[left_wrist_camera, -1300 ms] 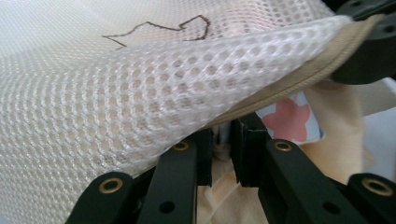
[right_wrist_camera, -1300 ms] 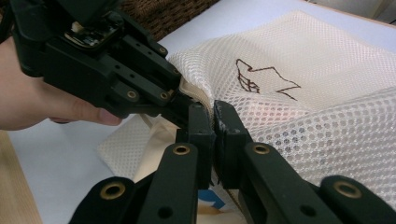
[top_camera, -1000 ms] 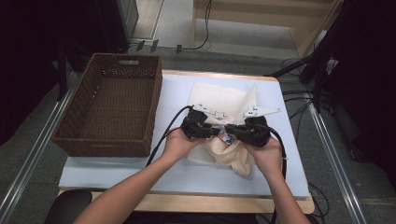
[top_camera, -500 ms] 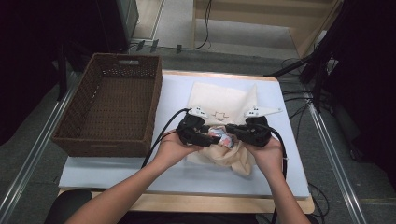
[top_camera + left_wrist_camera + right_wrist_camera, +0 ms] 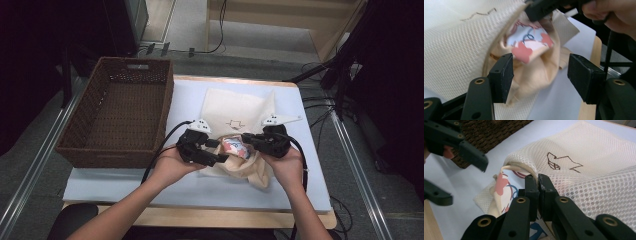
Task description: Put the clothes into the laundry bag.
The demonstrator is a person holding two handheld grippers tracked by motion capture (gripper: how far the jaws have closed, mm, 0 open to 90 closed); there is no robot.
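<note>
Left gripper (image 5: 540,70) jaws spread wide, flanking mesh bag (image 5: 456,50) mouth; patterned cloth (image 5: 529,41) inside; right gripper (image 5: 549,8) pinches the rim.

Black grippers (image 5: 227,150), brass screws, black cables, bare forearms
</note>
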